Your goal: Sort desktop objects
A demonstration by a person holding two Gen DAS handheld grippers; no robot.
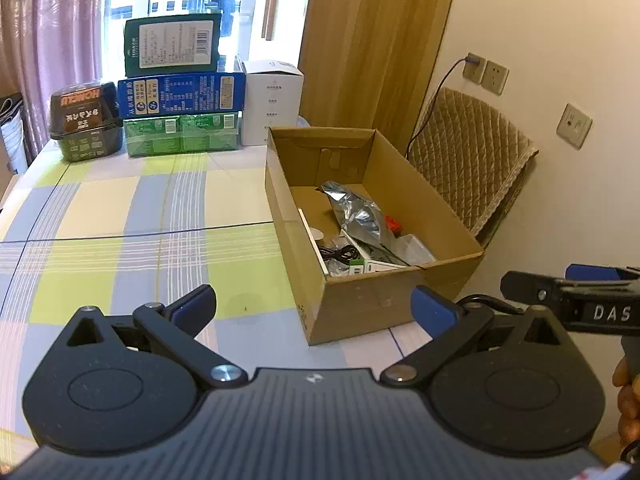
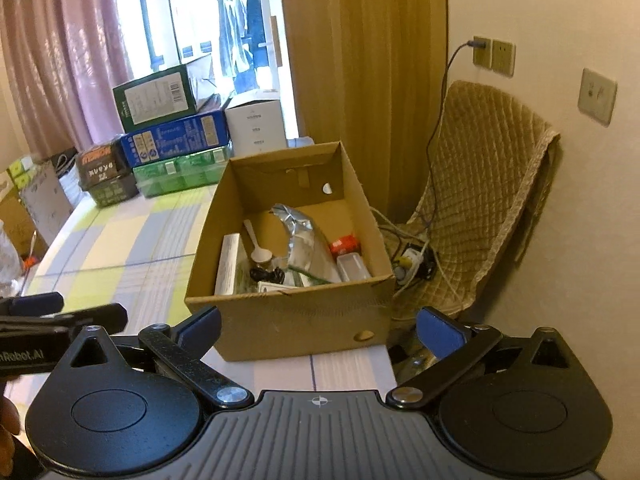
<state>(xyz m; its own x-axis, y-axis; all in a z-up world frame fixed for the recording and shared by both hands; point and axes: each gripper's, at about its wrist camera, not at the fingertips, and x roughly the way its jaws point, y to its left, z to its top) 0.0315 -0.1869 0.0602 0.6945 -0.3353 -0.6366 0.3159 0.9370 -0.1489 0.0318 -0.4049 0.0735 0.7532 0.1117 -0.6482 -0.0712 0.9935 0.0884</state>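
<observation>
At about 10 o'clock on the desk (image 1: 100, 208), which carries a checked cloth, a dark tub (image 1: 86, 124) with a brown label stands at the far edge, and just beside it on the right is a stack of a green pack (image 1: 182, 140), a blue box (image 1: 182, 96) and a dark green box (image 1: 172, 42) on top. A white box (image 1: 274, 104) stands touching the right side of the stack. At 1 o'clock is the open cardboard box (image 1: 360, 300), close to the right edge of the desk; inside it lie a crumpled silver bag (image 1: 354, 208), a red item (image 1: 393, 224), a black cable (image 1: 340, 255) and some white packs. The left tongs (image 1: 314, 312) are spread wide and hold nothing; they hang above the bare cloth, with the near corner of the cardboard box between the fingers in the view. The right tongs (image 2: 318, 330) are also wide and empty, in front of the near wall of the cardboard box. At 3 o'clock a quilted chair (image 1: 472, 168) stands against the wall, with a cable going up to a wall socket (image 1: 474, 67). Only the right wrist view shows a white plastic spoon (image 2: 256, 242) in the box and a power strip (image 2: 412, 258) on the floor beside the chair. Only the left wrist view shows the right tongs from the side, at the right edge.
</observation>
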